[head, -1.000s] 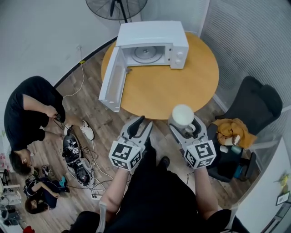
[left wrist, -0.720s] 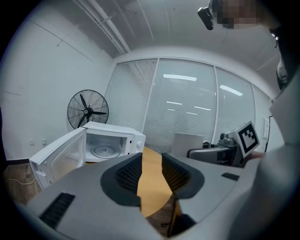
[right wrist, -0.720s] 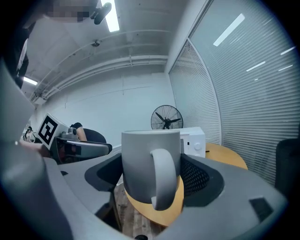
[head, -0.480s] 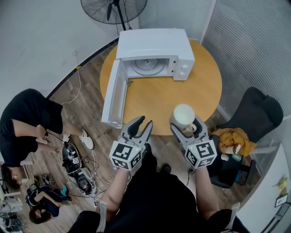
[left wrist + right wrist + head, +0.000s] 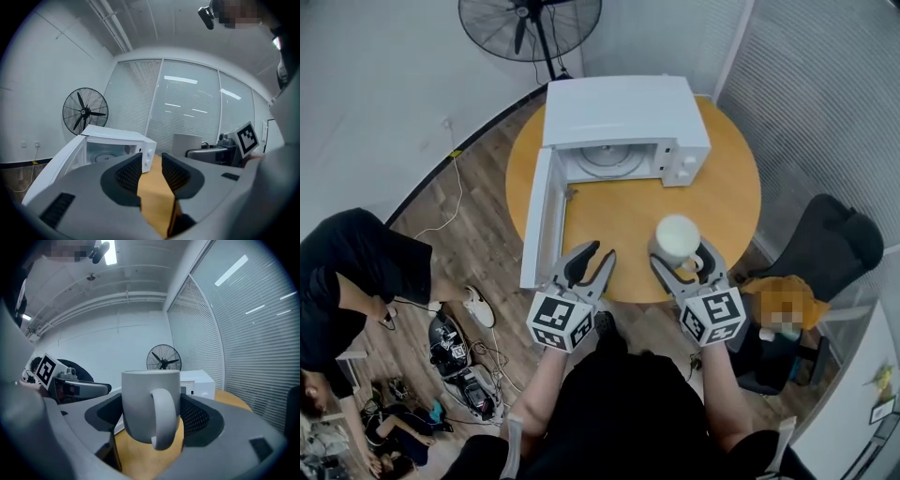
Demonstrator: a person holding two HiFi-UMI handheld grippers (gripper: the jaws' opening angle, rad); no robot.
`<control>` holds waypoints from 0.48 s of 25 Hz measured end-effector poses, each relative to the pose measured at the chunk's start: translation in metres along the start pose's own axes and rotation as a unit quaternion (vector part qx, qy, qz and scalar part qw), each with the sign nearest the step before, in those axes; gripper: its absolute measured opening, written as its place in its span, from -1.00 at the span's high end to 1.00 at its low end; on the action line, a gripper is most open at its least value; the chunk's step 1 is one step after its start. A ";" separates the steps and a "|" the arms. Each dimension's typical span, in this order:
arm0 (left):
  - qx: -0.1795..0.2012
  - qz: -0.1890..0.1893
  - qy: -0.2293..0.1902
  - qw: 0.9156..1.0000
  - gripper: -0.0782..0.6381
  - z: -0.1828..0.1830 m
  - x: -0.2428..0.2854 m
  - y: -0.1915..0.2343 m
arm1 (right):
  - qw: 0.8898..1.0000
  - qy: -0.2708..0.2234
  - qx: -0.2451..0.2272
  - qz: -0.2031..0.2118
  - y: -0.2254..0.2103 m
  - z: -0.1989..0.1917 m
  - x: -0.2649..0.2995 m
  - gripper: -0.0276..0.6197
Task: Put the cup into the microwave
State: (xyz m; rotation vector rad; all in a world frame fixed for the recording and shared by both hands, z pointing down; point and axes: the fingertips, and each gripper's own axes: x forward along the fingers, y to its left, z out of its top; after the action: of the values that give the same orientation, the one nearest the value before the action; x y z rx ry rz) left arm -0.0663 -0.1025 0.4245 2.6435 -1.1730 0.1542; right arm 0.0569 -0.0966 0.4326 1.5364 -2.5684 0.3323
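A white microwave (image 5: 623, 112) stands at the far side of the round wooden table (image 5: 619, 225), its door (image 5: 542, 220) swung wide open to the left and the glass turntable showing inside. My right gripper (image 5: 684, 262) is shut on a white cup (image 5: 677, 239), held upright above the table's near edge with its handle toward me. In the right gripper view the cup (image 5: 150, 404) fills the space between the pads, with the microwave (image 5: 197, 380) behind it. My left gripper (image 5: 589, 265) is open and holds nothing; the left gripper view looks at the microwave (image 5: 117, 147).
A standing fan (image 5: 530, 19) is behind the table. A black chair (image 5: 825, 225) with clothes on it sits at the right, by the blinds. On the floor at the left are a person in black (image 5: 356, 262), cables and devices (image 5: 459, 347).
Both grippers and the cup have come forward over the table's near edge, and the microwave now sits nearer. The person on the floor has shifted. The right gripper's hold on the cup is unchanged.
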 end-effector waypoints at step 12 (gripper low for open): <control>-0.011 -0.017 0.005 1.000 0.43 -0.001 0.012 0.036 | 1.000 0.019 0.010 -0.014 0.007 -0.015 0.039 -0.29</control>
State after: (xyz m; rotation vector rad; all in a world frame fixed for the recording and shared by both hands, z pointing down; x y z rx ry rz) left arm -0.0850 -0.1338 0.4344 2.6394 -1.1183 0.1470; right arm 0.0319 -0.1230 0.4545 1.5554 -2.5206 0.3799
